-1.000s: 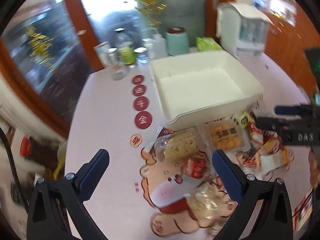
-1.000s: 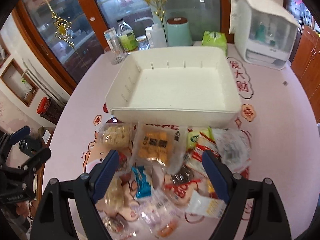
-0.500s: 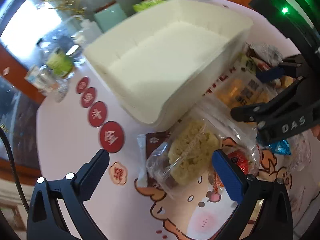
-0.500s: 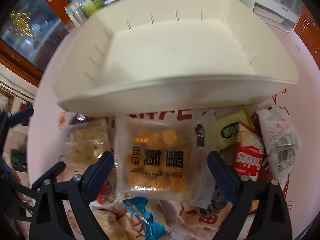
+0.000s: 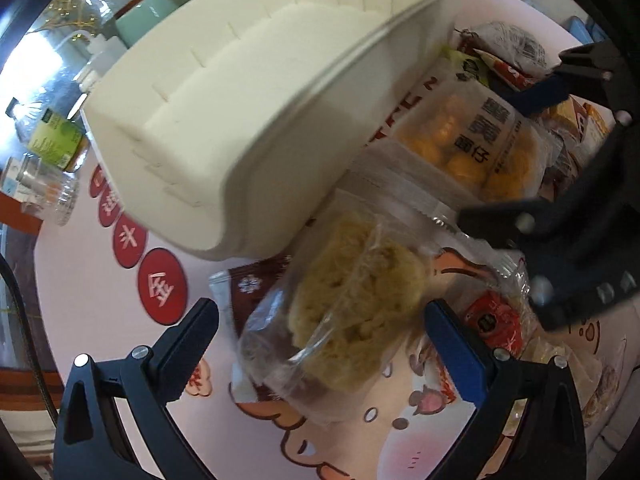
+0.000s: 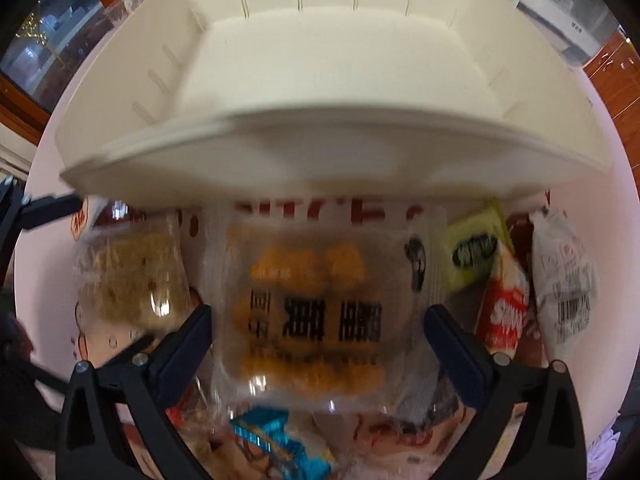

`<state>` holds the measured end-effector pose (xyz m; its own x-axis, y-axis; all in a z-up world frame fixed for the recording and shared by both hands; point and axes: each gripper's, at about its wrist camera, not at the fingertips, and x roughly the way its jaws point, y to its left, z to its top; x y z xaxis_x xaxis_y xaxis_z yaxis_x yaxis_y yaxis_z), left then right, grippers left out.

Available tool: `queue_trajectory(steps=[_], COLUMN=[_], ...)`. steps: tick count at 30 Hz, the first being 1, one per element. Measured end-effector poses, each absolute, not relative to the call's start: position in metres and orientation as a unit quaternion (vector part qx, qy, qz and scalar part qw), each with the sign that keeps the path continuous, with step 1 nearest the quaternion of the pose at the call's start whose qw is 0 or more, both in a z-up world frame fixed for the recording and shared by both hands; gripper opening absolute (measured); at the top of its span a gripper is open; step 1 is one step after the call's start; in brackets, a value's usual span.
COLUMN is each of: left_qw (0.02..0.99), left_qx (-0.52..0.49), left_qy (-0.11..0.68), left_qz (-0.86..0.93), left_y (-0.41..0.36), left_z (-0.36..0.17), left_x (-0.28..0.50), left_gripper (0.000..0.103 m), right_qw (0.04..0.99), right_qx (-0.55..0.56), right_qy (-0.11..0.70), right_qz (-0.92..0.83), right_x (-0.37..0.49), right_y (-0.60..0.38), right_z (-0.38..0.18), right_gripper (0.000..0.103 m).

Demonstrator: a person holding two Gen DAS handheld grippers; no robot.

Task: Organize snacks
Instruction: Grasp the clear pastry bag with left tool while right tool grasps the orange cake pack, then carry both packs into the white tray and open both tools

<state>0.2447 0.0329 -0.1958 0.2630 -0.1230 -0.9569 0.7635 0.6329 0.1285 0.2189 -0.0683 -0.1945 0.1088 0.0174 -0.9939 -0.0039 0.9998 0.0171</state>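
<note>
Table edge: the pink table (image 5: pixel 84 280) curves away at the far left of the left wrist view; bare tabletop with four red round stickers (image 5: pixel 162 286) lies between that edge and the snacks.
Bottles: a cluster stands at the far left behind the bin; the count is unclear.
Left claw: the left gripper (image 5: pixel 320 344) is spread wide, holding nothing, its fingers either side of the noodle bag without touching it.
Noodle bag: one clear bag of pale dry noodles (image 5: pixel 352 304) lies just in front of the bin's near corner, on top of one brown packet (image 5: pixel 256 280).
Bin: one white bin (image 5: pixel 240 120), holding nothing, with slotted inner walls; its near rim overhangs the snack pile, with no free gap between wall and snacks.
Right claw: the right gripper (image 6: pixel 318 336) is also spread wide and holds nothing, its fingers bracketing the yellow snack bag.
Yellow snack bag: one clear bag of orange-yellow pieces (image 6: pixel 316 308) lies against the bin's front wall, just right of the noodle bag.
Blue packet: one (image 6: pixel 276 444), below the yellow snack bag.
Right-hand snacks: one green packet (image 6: pixel 474 250), one red-and-white packet (image 6: pixel 506 316), one grey-white packet (image 6: pixel 564 284), packed side by side.
Right edge: bare pink tabletop lies beyond the grey-white packet.
</note>
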Motion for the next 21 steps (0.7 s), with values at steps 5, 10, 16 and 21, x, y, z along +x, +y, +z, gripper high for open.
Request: queue_trajectory(steps=[5,10,16,21], left_qw=[0.728,0.733,0.738,0.764], left_qx=[0.287,0.297,0.228,0.169], left_qy=[0.547,0.547,0.578,0.578], left_qz=[-0.298,-0.272,-0.265,-0.232], left_y=[0.030,0.032,0.043,0.062], left_z=[-0.201,-0.205,-0.202,-0.190], left_x=[0.248,0.243,0.231,0.219], left_gripper=[0.097,0.070,0.052,0.051], right_qw=[0.743,0.758,0.774,0.783], right_qx=[-0.010,-0.020,-0.015,0.012], right_qy=[0.669,0.652,0.633,0.622], right_qz=[0.014,0.012,0.025,0.035], right_x=[0.207,0.205,0.190,0.175], right_y=[-0.068,-0.061,-0.066,-0.077], right_z=[-0.201,-0.198,-0.179,-0.167], right_gripper=[0.103,0.086,0.076,0.072])
